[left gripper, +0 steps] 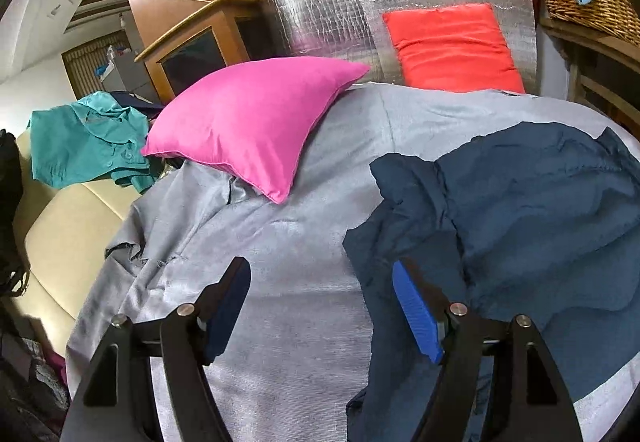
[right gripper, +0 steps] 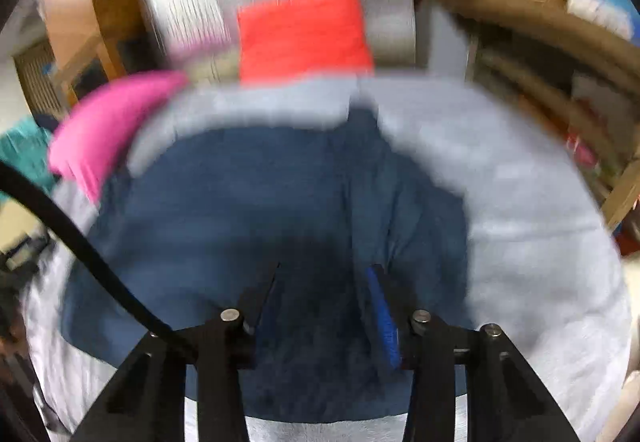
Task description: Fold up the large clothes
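Left wrist view shows first the biggest thing, a grey cover (left gripper: 304, 242) spread over the whole work surface. On it, from 2 to 5 o'clock, lies the navy garment (left gripper: 520, 210), crumpled and not flat, with a wrinkled edge toward the middle. A pink cushion (left gripper: 248, 122) rests on the cover at 10 o'clock, an orange-red cushion (left gripper: 452, 46) leans on the silver backing at 1 o'clock, and a teal shirt (left gripper: 84, 134) lies apart at 9 o'clock. The left gripper (left gripper: 320, 306) at 6 o'clock is released, jaws wide, only grey cover between them, its blue pad just beside the garment's edge.

In the right wrist view, which is blurred, the navy garment (right gripper: 248, 202) fills the centre. The right gripper (right gripper: 324, 306) at 6 o'clock stands half narrowed over it; whether the pads pinch the cloth I cannot tell.

I judge the step is taking hold of the garment for spreading. Next, each gripper needs one edge or corner, then a pull apart to flatten it before folding.
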